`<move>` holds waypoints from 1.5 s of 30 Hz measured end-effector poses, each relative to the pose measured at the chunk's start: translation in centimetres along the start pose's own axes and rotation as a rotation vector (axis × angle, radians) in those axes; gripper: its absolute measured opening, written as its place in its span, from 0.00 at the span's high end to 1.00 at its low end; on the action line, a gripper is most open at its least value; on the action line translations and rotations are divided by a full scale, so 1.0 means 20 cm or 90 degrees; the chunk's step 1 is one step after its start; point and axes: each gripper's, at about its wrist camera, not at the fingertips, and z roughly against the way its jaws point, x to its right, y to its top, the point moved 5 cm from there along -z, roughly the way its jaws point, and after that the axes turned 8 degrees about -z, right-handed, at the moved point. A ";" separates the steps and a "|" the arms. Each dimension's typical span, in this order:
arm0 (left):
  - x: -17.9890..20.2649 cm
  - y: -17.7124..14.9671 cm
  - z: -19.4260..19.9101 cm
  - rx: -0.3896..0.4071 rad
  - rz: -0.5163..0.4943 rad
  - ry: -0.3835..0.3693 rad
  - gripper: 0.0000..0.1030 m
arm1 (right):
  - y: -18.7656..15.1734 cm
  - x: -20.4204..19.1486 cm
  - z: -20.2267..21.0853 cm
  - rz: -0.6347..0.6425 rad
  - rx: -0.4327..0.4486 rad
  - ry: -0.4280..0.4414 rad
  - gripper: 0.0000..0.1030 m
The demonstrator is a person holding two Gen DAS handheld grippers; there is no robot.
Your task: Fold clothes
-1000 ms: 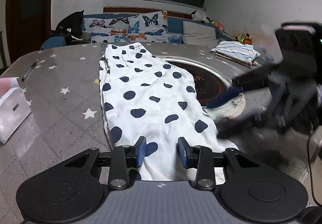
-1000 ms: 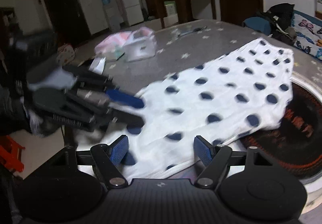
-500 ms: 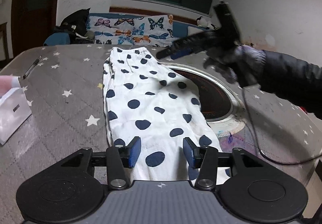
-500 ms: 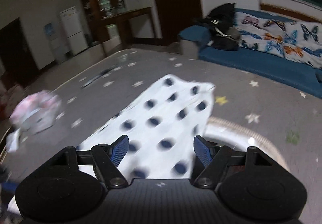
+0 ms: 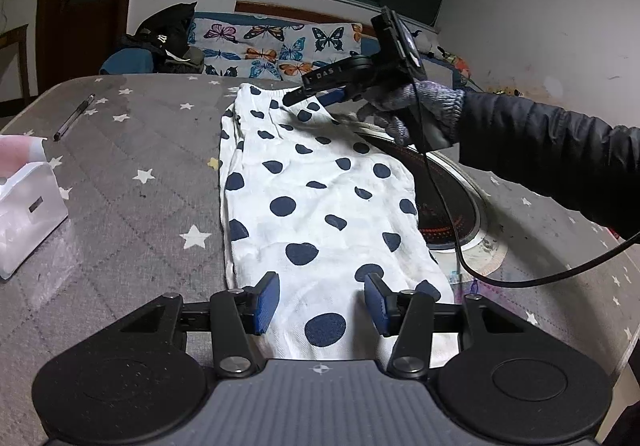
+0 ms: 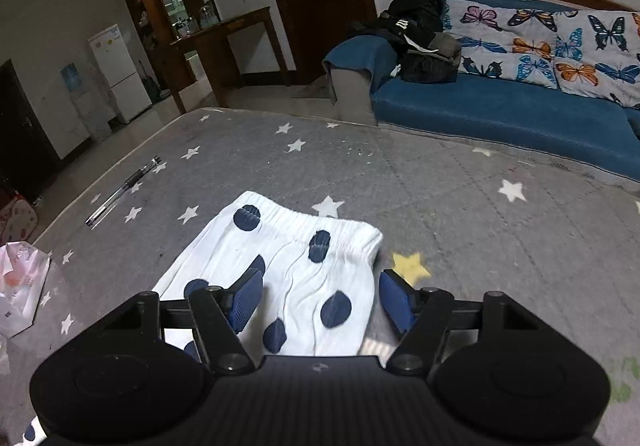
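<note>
The white polka-dot garment [image 5: 320,205] lies flat and lengthwise on my grey star-print tablecloth [image 5: 152,173], its right edge draped over the round dark inset [image 5: 448,201]; my left gripper [image 5: 320,298] sits at the near end with its blue pads spread apart over the cloth, clamping nothing. My right gripper [image 6: 320,298] hovers at the far elastic waistband [image 6: 304,221], jaws wide apart and holding nothing; a pen [image 6: 124,189] lies well apart to the left.
</note>
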 end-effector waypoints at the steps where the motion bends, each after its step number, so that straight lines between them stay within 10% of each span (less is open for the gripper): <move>1: 0.00 0.00 0.00 -0.001 0.001 0.000 0.51 | 0.00 0.00 -0.01 0.002 0.002 0.001 0.35; 7: 0.00 -0.01 -0.01 -0.005 0.005 0.003 0.50 | 0.02 0.01 -0.03 -0.005 0.008 0.004 0.50; 10: 0.00 -0.01 -0.01 -0.007 0.007 0.004 0.50 | 0.02 0.02 -0.04 -0.023 0.003 0.008 0.82; 17: 0.01 -0.01 0.00 -0.009 0.007 0.009 0.50 | 0.04 0.04 -0.04 -0.044 0.003 0.017 0.85; 23: 0.01 -0.01 -0.01 -0.012 0.009 0.010 0.49 | 0.05 0.04 -0.05 -0.051 0.014 0.030 0.65; 30: 0.01 -0.01 -0.01 -0.013 0.011 0.016 0.49 | 0.06 0.04 -0.03 -0.087 0.012 0.052 0.87; 45: -0.07 -0.07 0.11 -0.007 0.051 0.084 0.46 | -0.01 -0.29 0.44 -0.045 0.050 0.170 0.89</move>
